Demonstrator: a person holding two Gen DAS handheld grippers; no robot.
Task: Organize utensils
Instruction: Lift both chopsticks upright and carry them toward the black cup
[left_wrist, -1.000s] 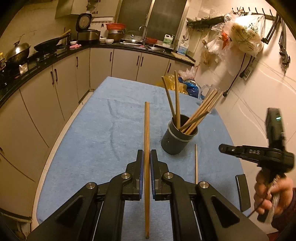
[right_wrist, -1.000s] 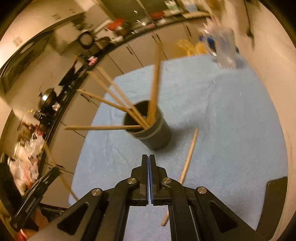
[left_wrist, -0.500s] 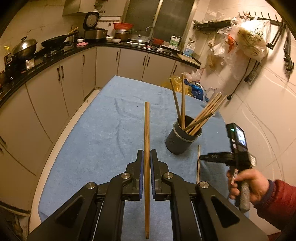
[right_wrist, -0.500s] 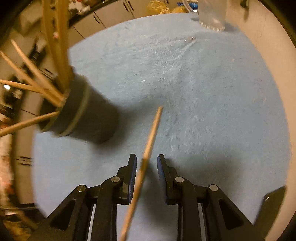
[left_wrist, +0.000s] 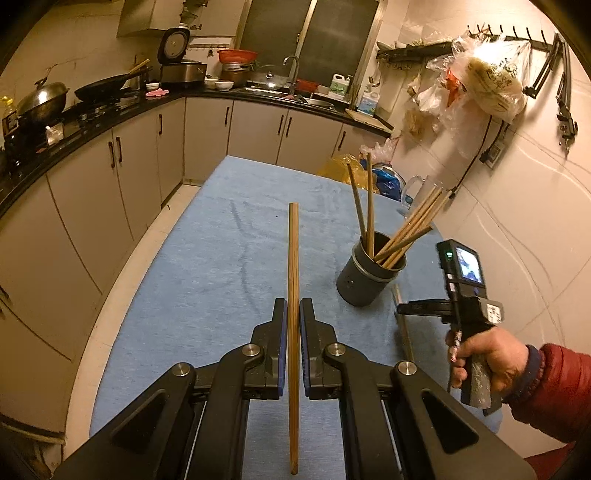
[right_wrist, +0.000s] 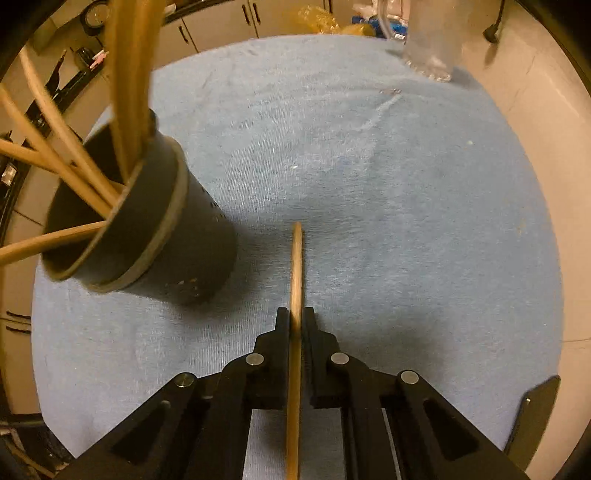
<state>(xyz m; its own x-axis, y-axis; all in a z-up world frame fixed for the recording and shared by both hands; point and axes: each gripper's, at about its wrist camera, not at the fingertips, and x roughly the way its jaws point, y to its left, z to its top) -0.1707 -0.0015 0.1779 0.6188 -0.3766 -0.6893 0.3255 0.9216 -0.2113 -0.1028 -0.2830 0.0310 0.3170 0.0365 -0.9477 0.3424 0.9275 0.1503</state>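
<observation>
My left gripper (left_wrist: 293, 314) is shut on a wooden chopstick (left_wrist: 293, 258) that points forward above the blue cloth. A dark grey utensil holder (left_wrist: 369, 275) stands to its right with several chopsticks in it. My right gripper (right_wrist: 295, 317) is shut on another chopstick (right_wrist: 296, 266) that lies low over the cloth, just right of the holder (right_wrist: 155, 240). In the left wrist view the right gripper (left_wrist: 406, 308) shows over that chopstick (left_wrist: 405, 332) beside the holder.
The table is covered by a blue cloth (left_wrist: 207, 266) (right_wrist: 406, 221). A clear glass jug (right_wrist: 432, 40) stands at the far right edge near the wall. Kitchen cabinets and counter (left_wrist: 110, 147) run along the left and back.
My right gripper came down from above the holder, opened around the chopstick lying on the cloth, and has closed on it. My left gripper keeps holding its chopstick, barely moved.
</observation>
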